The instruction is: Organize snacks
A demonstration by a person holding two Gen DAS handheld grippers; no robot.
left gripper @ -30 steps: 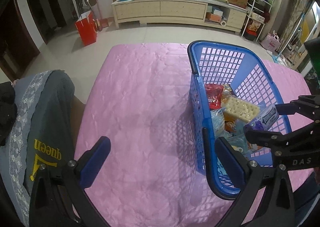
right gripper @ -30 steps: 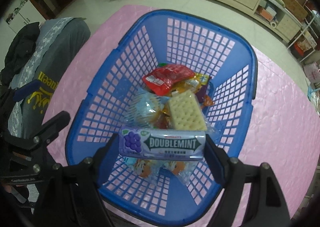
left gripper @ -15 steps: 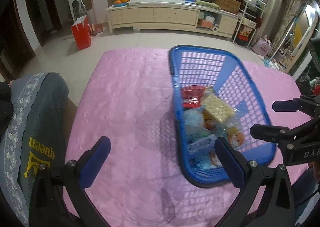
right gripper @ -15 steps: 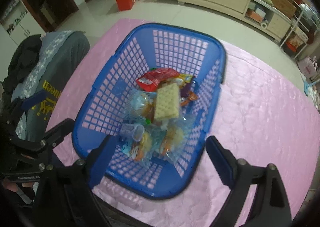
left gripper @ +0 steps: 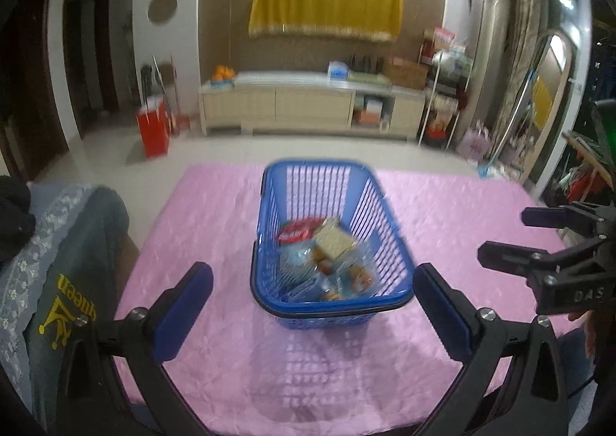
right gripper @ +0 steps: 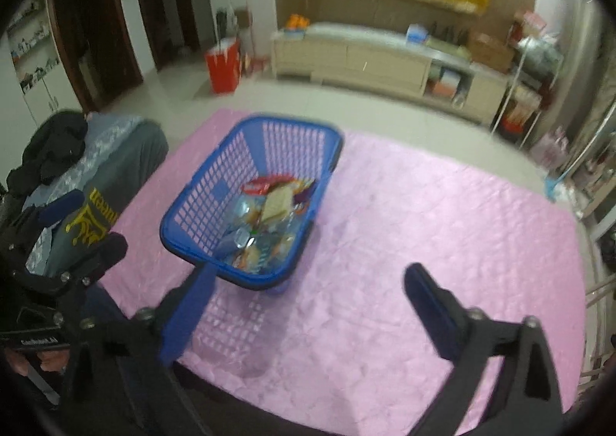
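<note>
A blue plastic basket stands on the pink tablecloth and holds several snacks: a red packet, a cracker pack and clear-wrapped pieces. It also shows in the right wrist view. My left gripper is open and empty, just in front of the basket's near rim. My right gripper is open and empty, near the table's front edge, to the basket's right. The gum box is not clearly visible among the snacks.
A chair draped with a grey-blue garment stands at the table's left side. Beyond the table are a tiled floor, a red bag and a long cream cabinet. A rack stands at the right.
My right gripper opened and let the purple gum box drop into the basket. Both grippers pulled back and up, so the basket now looks smaller and farther.
</note>
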